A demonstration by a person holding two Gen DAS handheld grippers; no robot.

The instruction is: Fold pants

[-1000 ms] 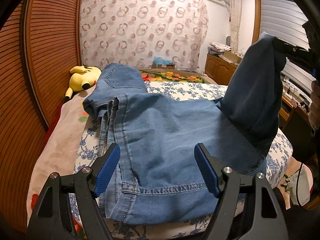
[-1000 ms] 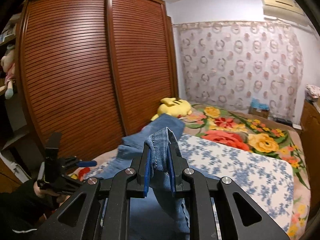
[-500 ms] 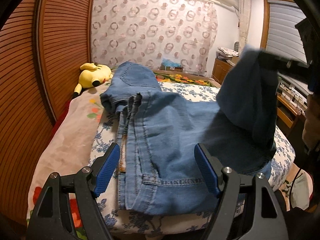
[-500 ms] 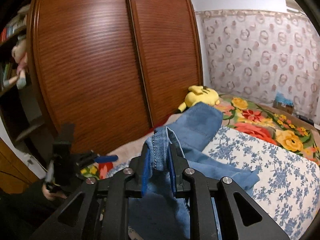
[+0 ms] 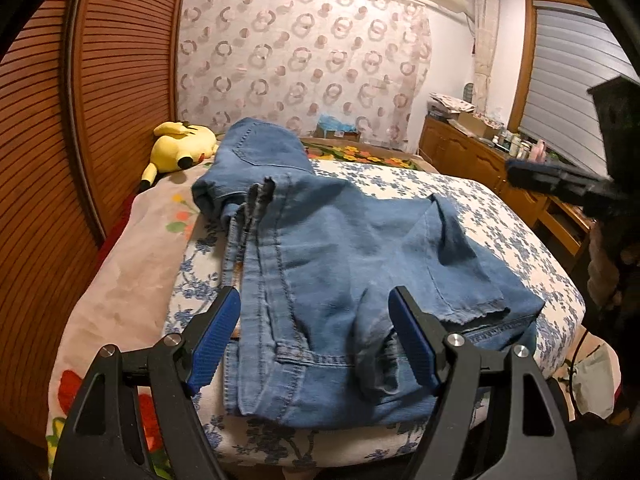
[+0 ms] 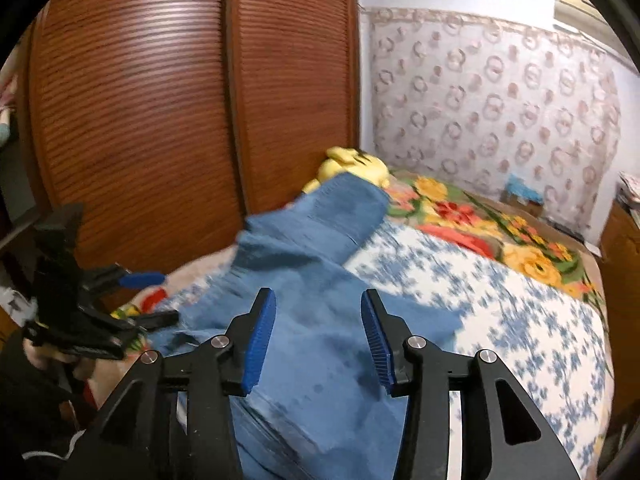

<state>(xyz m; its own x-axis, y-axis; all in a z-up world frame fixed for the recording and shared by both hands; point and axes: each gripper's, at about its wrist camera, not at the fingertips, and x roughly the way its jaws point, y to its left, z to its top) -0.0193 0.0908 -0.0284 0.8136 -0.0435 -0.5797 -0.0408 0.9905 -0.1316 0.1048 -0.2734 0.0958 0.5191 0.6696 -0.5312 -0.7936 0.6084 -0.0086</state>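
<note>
Jeans lie folded on the bed; both the left gripper and right gripper hover above, jaws apart, empty.

Wardrobe and plush hem left — quilt bare.

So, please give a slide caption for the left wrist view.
Open left claw hovers over blue jeans lying on the bed.
</note>
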